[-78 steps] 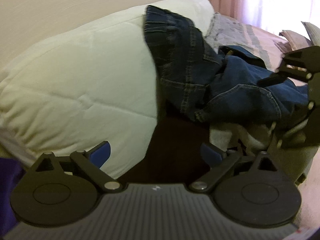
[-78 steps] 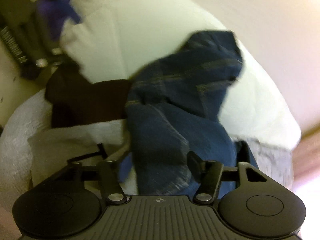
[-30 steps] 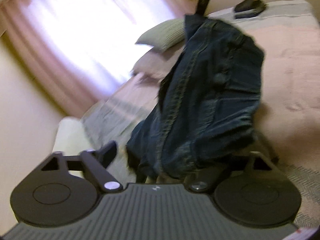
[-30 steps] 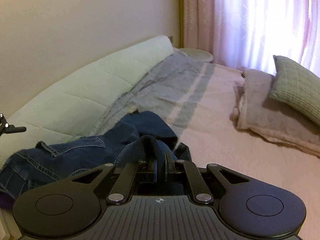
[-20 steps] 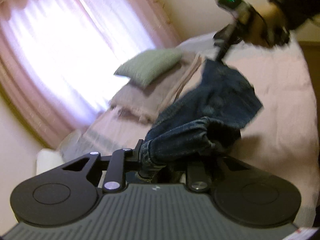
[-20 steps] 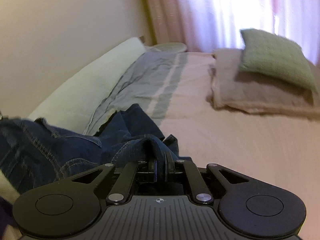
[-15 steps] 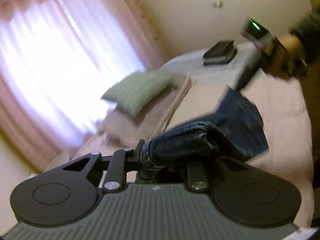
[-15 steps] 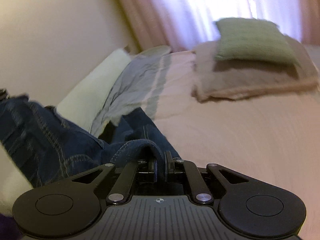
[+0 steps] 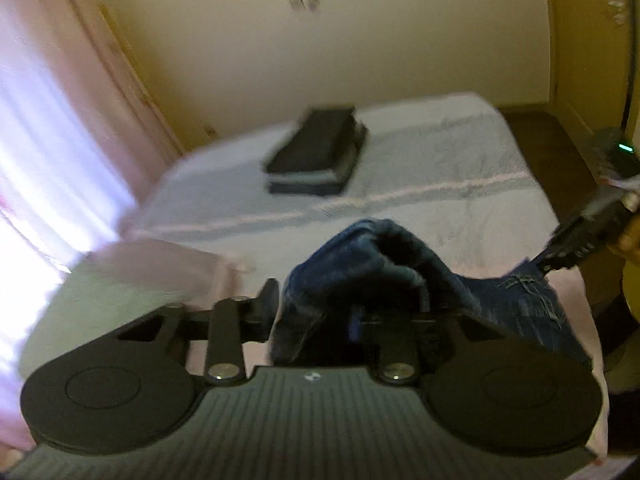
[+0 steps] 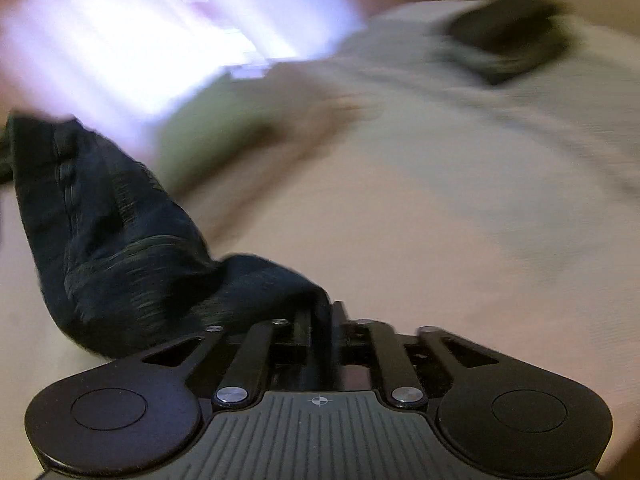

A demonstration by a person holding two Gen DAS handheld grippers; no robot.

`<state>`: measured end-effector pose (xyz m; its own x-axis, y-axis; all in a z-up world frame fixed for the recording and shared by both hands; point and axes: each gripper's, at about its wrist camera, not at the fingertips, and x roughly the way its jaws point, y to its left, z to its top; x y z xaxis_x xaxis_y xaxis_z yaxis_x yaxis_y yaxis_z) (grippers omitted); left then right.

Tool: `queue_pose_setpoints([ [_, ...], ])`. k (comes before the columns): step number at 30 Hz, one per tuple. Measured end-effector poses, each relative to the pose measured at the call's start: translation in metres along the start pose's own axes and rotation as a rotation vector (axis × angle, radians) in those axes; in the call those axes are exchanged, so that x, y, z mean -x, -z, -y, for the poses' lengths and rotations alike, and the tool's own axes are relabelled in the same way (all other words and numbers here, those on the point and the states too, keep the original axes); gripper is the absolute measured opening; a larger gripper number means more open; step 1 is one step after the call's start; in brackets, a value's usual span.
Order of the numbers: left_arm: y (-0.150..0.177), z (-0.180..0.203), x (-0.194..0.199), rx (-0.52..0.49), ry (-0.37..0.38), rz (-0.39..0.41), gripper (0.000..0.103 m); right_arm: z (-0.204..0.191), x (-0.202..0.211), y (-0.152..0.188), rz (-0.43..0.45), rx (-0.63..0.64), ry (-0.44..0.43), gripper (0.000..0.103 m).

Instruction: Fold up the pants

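Bedroom, with a plain cream wall at the back and a pink curtain glowing with daylight on one side. Below these, a wide bed under a pale grey-blue blanket crossed by lighter stripes, then a smooth pinkish sheet nearer the cameras. Far up on the blanket, a neat stack of folded clothes: flat, rectangular, dark cloth on top and greyer layers beneath. Beside the curtain, a soft green pillow, badly blurred.

Strung between the two tools just above the sheet, the pants: dark blue denim, heavy and creased, with paler stitched seams and a rolled, rounded fold rising at the near end. Whether any part rests on the sheet, impossible to tell.

Left gripper: matte black plastic with a ribbed grey body; jaws opening at a middling gap, packed with a thick bunch of denim. One finger seen against the cloth, the other buried under it.

Right gripper: same black build, tilted down toward the sheet; jaws opening yet only narrowly apart, with a thin upright fold of denim between them. From there, the rest of the garment trailing off in a twisted, sagging rope shape. Everything in this view smeared by motion.
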<state>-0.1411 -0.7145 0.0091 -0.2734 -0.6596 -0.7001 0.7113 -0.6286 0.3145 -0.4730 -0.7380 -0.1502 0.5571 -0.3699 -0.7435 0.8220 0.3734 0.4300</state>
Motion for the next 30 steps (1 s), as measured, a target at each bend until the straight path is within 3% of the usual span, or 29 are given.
queue_pose_setpoints([
  [2,-0.021,0.007,-0.077,0.026,0.016,-0.025,0.036,0.034,-0.002,-0.003,0.012,0.013,0.077,0.061],
  [6,-0.018,0.018,-0.147,0.135,0.045,-0.066,0.04,0.068,-0.009,0.006,-0.048,0.045,0.131,0.063],
  [9,0.008,0.021,-0.161,0.17,0.05,-0.121,0.045,0.056,-0.021,0.027,-0.074,0.041,0.12,0.064],
  [12,0.045,0.023,-0.163,0.171,0.044,-0.189,0.048,0.018,-0.044,0.047,-0.089,0.058,0.083,0.066],
  [16,0.086,0.021,-0.157,0.176,0.016,-0.223,0.056,-0.041,-0.095,0.057,-0.072,0.138,0.068,0.073],
  [19,0.119,0.012,-0.152,0.205,0.003,-0.221,0.06,-0.088,-0.138,0.066,-0.026,0.258,0.121,0.075],
  [22,0.15,0.004,-0.156,0.258,-0.008,-0.221,0.06,-0.123,-0.191,0.073,0.008,0.385,0.238,0.076],
  [24,0.168,0.001,-0.154,0.287,-0.005,-0.22,0.061,-0.127,-0.221,0.075,0.008,0.428,0.348,0.076],
  [26,0.179,0.0,-0.154,0.295,0.004,-0.221,0.061,-0.117,-0.235,0.072,-0.028,0.398,0.345,0.075],
  [28,0.187,0.0,-0.156,0.302,0.011,-0.222,0.061,-0.105,-0.222,0.067,-0.033,0.352,0.298,0.051],
  [29,0.189,0.0,-0.158,0.309,0.021,-0.224,0.061,-0.1,-0.209,0.064,-0.023,0.345,0.283,0.014],
  [30,0.188,0.0,-0.16,0.312,0.03,-0.224,0.061,-0.094,-0.191,0.06,-0.001,0.33,0.288,0.01],
])
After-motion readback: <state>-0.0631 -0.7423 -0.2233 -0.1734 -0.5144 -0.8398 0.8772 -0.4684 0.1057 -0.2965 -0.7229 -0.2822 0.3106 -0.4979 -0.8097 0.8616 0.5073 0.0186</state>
